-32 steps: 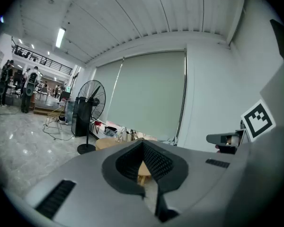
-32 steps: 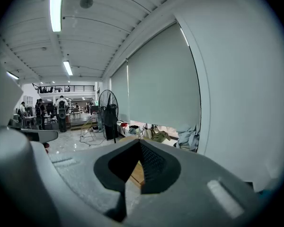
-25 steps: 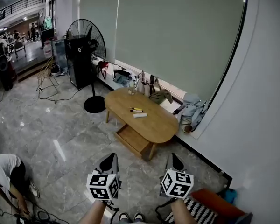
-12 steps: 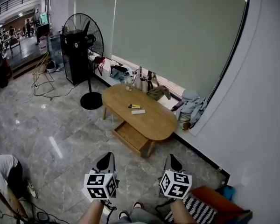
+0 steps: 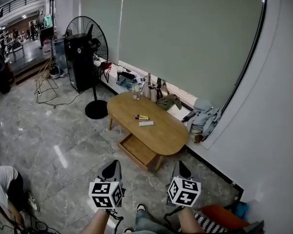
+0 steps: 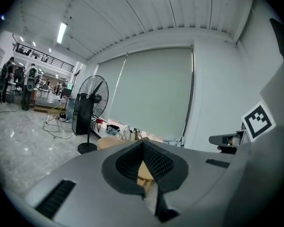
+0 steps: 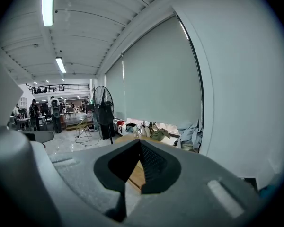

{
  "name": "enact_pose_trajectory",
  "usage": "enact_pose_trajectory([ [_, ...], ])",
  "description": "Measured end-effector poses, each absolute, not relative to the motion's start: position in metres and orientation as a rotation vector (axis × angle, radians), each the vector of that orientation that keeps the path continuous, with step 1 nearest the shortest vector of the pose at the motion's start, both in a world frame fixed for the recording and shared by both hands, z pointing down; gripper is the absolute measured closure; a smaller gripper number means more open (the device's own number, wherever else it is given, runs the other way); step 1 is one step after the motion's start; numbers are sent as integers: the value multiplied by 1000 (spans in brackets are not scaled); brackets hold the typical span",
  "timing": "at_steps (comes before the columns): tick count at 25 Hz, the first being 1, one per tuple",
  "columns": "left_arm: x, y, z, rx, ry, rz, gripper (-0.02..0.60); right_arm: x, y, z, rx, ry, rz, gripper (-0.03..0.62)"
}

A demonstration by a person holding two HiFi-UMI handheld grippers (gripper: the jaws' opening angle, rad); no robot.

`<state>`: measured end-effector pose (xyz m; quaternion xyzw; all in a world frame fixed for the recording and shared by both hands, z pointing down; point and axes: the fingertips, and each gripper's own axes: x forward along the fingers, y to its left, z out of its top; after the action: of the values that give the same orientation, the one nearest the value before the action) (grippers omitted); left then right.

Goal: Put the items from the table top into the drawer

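Observation:
An oval wooden table (image 5: pixel 161 133) stands ahead by the window wall, with an open drawer (image 5: pixel 136 150) pulled out beneath its near side. On its top lie two yellow-and-black markers (image 5: pixel 141 116), a flat white item (image 5: pixel 146 123) and a glass (image 5: pixel 136 95) at the far end. My left gripper (image 5: pixel 115 165) and right gripper (image 5: pixel 181 165) are held side by side over the floor, well short of the table, both shut and holding nothing. In the left gripper view the left gripper (image 6: pixel 143 144) points at the table. The right gripper (image 7: pixel 139 143) does the same in its own view.
A tall standing fan (image 5: pixel 90 48) and a black cabinet (image 5: pixel 80 65) stand left of the table. Bags and clothes (image 5: pixel 202 118) line the window wall. A person (image 5: pixel 2 184) crouches at the lower left. A striped mat (image 5: pixel 215 223) lies at the lower right.
Both grippers have moved a little forward toward the table with the person's step. Their jaws stay shut.

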<state>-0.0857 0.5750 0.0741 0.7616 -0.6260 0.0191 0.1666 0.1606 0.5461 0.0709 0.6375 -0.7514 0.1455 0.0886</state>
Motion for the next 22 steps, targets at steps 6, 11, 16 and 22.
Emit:
enact_pose_trajectory([
  [6, -68, 517, 63, 2178, -1805, 61, 589, 173, 487, 71, 1878, -2267, 462, 589],
  [11, -55, 478, 56, 2168, -1834, 70, 589, 185, 442, 71, 1846, -2289, 488, 589],
  [16, -43, 444, 57, 2154, -1846, 98, 589, 192, 404, 75, 1812, -2308, 521, 589],
  [22, -33, 413, 62, 2142, -1854, 129, 589, 201, 368, 85, 1793, -2312, 555, 589],
])
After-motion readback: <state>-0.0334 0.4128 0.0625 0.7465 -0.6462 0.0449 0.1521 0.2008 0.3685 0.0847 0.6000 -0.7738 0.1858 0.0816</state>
